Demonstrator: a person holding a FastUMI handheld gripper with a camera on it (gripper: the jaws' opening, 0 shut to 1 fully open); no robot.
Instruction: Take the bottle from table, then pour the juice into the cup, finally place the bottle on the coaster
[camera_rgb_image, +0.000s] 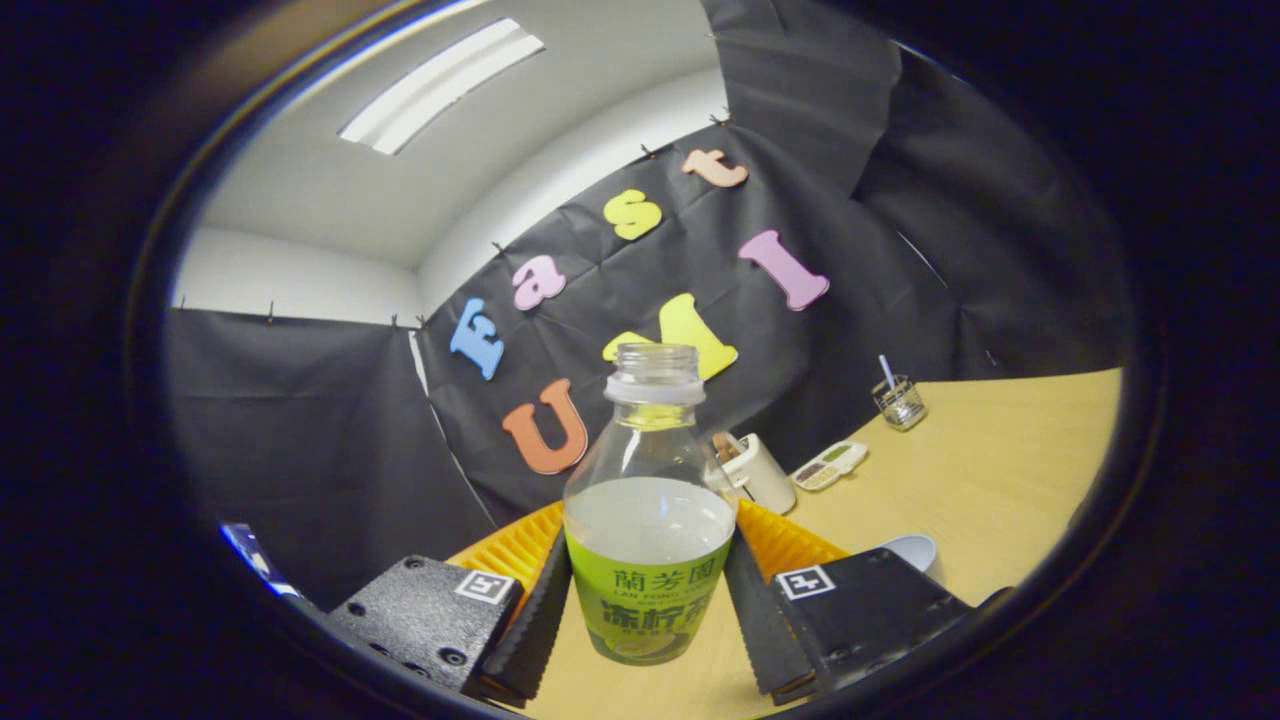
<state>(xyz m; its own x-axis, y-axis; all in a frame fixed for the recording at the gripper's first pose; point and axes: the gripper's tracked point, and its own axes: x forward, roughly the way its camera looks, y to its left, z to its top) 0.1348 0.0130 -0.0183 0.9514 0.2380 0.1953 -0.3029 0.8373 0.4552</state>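
Bottle (648, 510): clear plastic, uncapped, green label round the lower body. Long axis runs straight away from the gripper (648, 620) toward the booth wall, open mouth pointing up and away, base nearest the camera. Relative to the tilted counter (1000, 470) the bottle looks close to upright; whether its base rests on the counter or is lifted I cannot tell. Pale cloudy liquid fills the body to about the shoulder, its surface a level disc just above the label.

Gripper: both fingers (540, 620) lie against the label, one on each side of the lower body, closed in to the bottle's width and clamping it. Ridged inner faces touch the label.

Just behind the bottle, on both sides of it: a ribbed orange coaster (520, 545), partly hidden by the bottle and fingers. Rim of a light cup (915, 550) shows beside the right finger block, mostly hidden.

Beyond the bottle's shoulder on the counter: a white mug-like holder (760, 470) with something brown in it, then a small flat white tray (830, 465), then, well apart near the wall, a small glass (900, 402) with a white stick standing in it.
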